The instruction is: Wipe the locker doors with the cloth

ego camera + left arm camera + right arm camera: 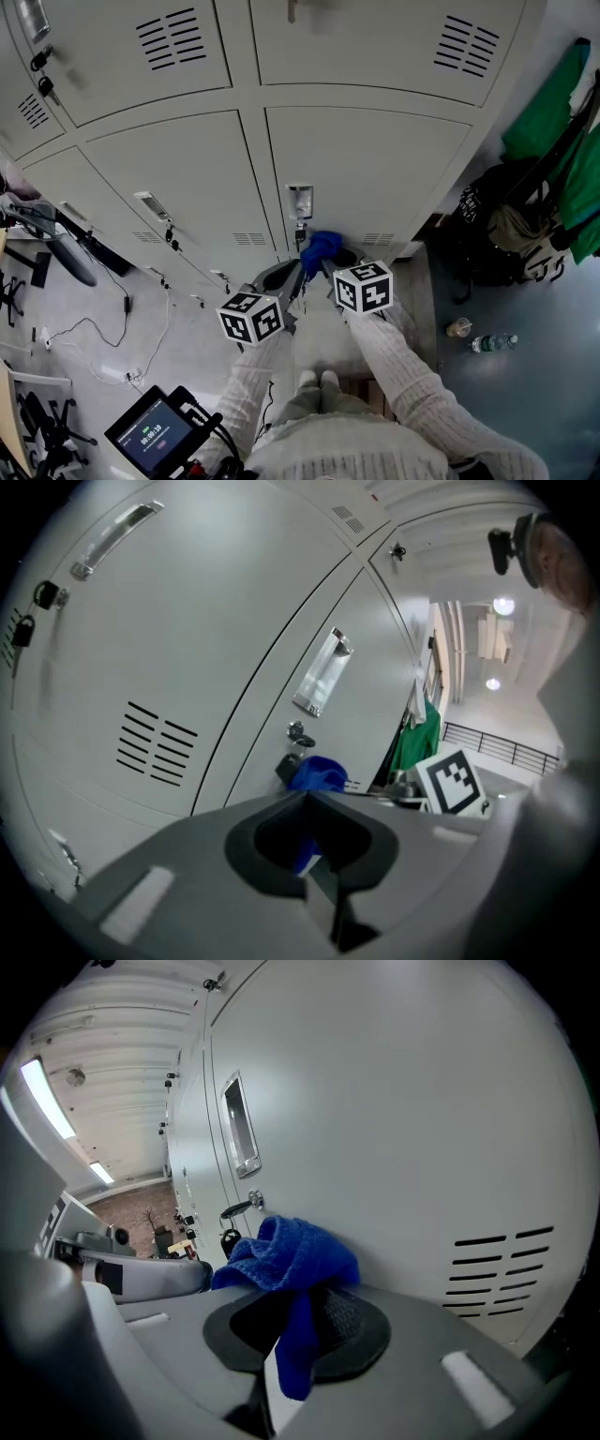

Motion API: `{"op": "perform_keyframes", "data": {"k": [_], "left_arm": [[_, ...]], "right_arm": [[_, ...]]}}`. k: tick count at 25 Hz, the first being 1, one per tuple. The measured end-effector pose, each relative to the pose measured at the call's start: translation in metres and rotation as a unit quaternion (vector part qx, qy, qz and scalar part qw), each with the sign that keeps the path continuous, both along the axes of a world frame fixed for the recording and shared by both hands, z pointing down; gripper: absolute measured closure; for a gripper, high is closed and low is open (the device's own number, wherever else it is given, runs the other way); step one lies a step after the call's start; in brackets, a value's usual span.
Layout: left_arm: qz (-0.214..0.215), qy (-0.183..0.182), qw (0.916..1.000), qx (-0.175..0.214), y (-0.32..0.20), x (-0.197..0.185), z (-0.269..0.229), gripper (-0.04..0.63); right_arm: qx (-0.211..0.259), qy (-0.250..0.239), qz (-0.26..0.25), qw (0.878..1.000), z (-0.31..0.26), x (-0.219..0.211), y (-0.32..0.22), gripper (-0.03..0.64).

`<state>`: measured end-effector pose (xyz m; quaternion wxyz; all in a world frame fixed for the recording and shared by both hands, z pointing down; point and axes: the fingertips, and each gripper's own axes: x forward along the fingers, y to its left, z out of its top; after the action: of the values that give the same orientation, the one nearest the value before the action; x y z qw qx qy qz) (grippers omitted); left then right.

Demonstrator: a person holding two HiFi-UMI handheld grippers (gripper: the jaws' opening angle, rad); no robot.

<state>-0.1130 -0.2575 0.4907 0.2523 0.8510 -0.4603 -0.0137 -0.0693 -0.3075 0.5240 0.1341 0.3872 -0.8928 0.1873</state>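
Grey locker doors (375,169) fill the head view. A crumpled blue cloth (321,248) sits by the key lock (300,230) under the recessed handle (299,200) of the lower right door. My right gripper (330,262) is shut on the cloth (291,1255), which bunches over the jaws and rests against the door (422,1119). My left gripper (284,277) is just left of it, jaws together and holding nothing. From the left gripper view the cloth (317,772) shows beyond the jaws, beside the lock (298,733).
Green garments (553,112) and dark bags (511,225) hang right of the lockers. A bottle (492,342) and a cup (458,327) lie on the floor there. Cables (103,328) and a screen device (150,436) are at lower left. Padlocks (42,61) hang on the upper left doors.
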Motion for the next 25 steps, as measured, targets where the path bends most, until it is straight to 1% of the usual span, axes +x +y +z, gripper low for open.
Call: {"op": "perform_keyframes", "data": {"k": [4, 7, 9, 11, 12, 14, 16, 20, 22, 25], "left_arm": [[0.005, -0.003, 0.9998, 0.017, 0.000, 0.003, -0.015, 0.589], [0.011, -0.005, 0.9992, 0.039, 0.001, 0.006, -0.036, 0.588], [0.014, -0.005, 0.9979, 0.063, 0.000, 0.007, -0.058, 0.588], [0.018, -0.009, 0.9954, 0.094, -0.003, 0.009, -0.085, 0.589], [0.022, -0.017, 0.9935, 0.110, -0.004, 0.011, -0.099, 0.588], [0.032, -0.045, 0.9879, 0.145, -0.006, 0.016, -0.126, 0.588], [0.047, -0.072, 0.9801, 0.179, -0.007, 0.023, -0.153, 0.588], [0.065, -0.118, 0.9601, 0.245, -0.011, 0.037, -0.206, 0.588], [0.072, -0.129, 0.9514, 0.270, -0.012, 0.041, -0.228, 0.588], [0.077, -0.131, 0.9423, 0.298, -0.012, 0.045, -0.256, 0.588]], "right_arm": [[0.023, -0.014, 0.007, 1.000, -0.021, 0.004, 0.006, 0.565], [0.051, -0.026, 0.015, 0.998, -0.049, 0.013, 0.012, 0.565], [0.087, -0.027, 0.021, 0.996, -0.078, 0.020, 0.016, 0.565], [0.138, -0.010, 0.021, 0.990, -0.113, 0.026, 0.018, 0.565], [0.164, 0.000, 0.018, 0.986, -0.131, 0.028, 0.020, 0.565], [0.208, 0.010, 0.015, 0.978, -0.167, 0.031, 0.022, 0.565], [0.243, 0.002, 0.018, 0.970, -0.203, 0.035, 0.024, 0.565], [0.299, -0.015, 0.030, 0.954, -0.264, 0.043, 0.021, 0.565], [0.323, -0.017, 0.033, 0.946, -0.290, 0.045, 0.022, 0.565], [0.350, -0.016, 0.038, 0.936, -0.322, 0.046, 0.022, 0.563]]}}
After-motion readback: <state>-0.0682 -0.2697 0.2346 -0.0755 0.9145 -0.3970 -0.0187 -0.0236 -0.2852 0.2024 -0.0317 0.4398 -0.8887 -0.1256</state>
